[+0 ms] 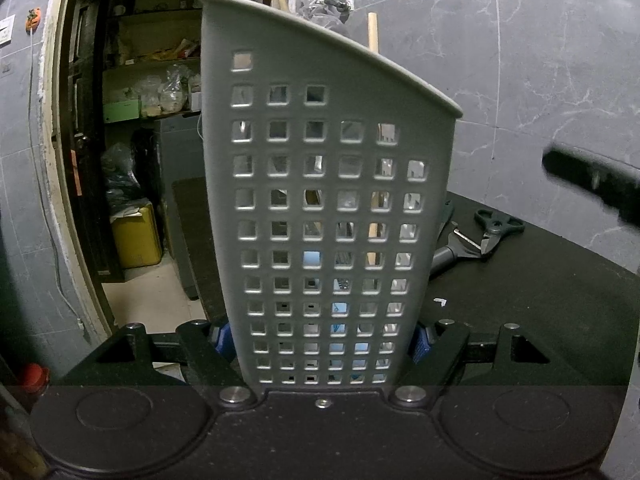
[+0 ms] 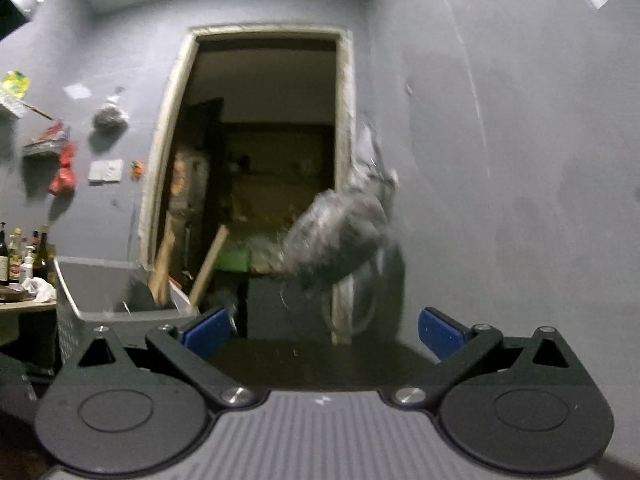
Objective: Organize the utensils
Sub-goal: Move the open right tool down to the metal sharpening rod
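My left gripper (image 1: 322, 340) is shut on a tall grey perforated utensil holder (image 1: 320, 184), which stands upright on the black table (image 1: 540, 312). Several utensils show through its holes, and a wooden handle (image 1: 373, 34) sticks out above its rim. A peeler (image 1: 456, 254) and black shears (image 1: 498, 230) lie on the table to the holder's right. My right gripper (image 2: 324, 332) is open and empty, raised above the table's far edge. The holder also shows in the right wrist view (image 2: 120, 304), low at the left. A blurred dark object (image 1: 596, 184) enters the left wrist view from the right.
An open doorway (image 2: 260, 180) leads to a storeroom with shelves and a yellow container (image 1: 136, 236). A bagged bundle (image 2: 344, 236) hangs by the door frame. Bottles (image 2: 24, 256) stand on a counter at far left. Grey walls surround the table.
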Demonstrator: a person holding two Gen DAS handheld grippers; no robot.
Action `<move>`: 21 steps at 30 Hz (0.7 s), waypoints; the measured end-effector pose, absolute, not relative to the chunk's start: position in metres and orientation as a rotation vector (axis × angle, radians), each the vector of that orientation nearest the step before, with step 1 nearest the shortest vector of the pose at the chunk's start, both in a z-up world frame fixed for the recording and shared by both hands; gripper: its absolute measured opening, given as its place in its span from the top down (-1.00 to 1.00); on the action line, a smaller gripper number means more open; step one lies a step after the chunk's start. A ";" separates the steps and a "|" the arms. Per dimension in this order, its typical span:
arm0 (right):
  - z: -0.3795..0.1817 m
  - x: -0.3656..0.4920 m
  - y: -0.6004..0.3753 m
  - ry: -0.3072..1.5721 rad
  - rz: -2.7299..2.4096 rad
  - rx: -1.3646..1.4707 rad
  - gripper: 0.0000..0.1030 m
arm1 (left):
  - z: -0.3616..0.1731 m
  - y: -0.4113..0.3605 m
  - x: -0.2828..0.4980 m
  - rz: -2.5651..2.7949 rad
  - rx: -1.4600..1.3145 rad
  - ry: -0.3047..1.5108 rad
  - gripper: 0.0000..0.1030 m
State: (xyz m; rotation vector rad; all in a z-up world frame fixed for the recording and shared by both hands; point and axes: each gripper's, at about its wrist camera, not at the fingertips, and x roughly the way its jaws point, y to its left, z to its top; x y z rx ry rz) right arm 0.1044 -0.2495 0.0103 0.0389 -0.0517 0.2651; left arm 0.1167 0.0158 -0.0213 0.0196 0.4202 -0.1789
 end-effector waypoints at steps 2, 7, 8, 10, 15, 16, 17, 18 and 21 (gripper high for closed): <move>-0.001 0.106 -0.252 -0.003 0.254 0.061 -1.00 | -0.021 0.016 0.117 -0.180 0.018 0.420 -0.52; -0.020 0.107 -0.254 0.072 0.255 0.100 -1.00 | -0.021 0.017 0.117 -0.182 0.013 0.421 -0.52; -0.021 0.105 -0.255 0.063 0.256 0.099 -1.00 | -0.021 0.017 0.117 -0.182 0.013 0.420 -0.52; -0.021 0.107 -0.254 0.073 0.258 0.100 -1.00 | -0.020 0.018 0.117 -0.182 0.013 0.421 -0.52; -0.017 0.110 -0.253 0.090 0.241 0.124 -1.00 | -0.021 0.019 0.117 -0.182 0.012 0.418 -0.52; -0.018 0.110 -0.253 0.092 0.231 0.128 -1.00 | -0.021 0.019 0.118 -0.182 0.010 0.418 -0.52; -0.017 0.111 -0.253 0.096 0.223 0.130 -1.00 | -0.021 0.019 0.118 -0.181 0.009 0.418 -0.52; -0.016 0.112 -0.252 0.102 0.216 0.133 -1.00 | -0.021 0.019 0.118 -0.181 0.008 0.418 -0.52; -0.016 0.114 -0.252 0.127 0.196 0.147 -1.00 | -0.022 0.019 0.118 -0.181 0.008 0.418 -0.52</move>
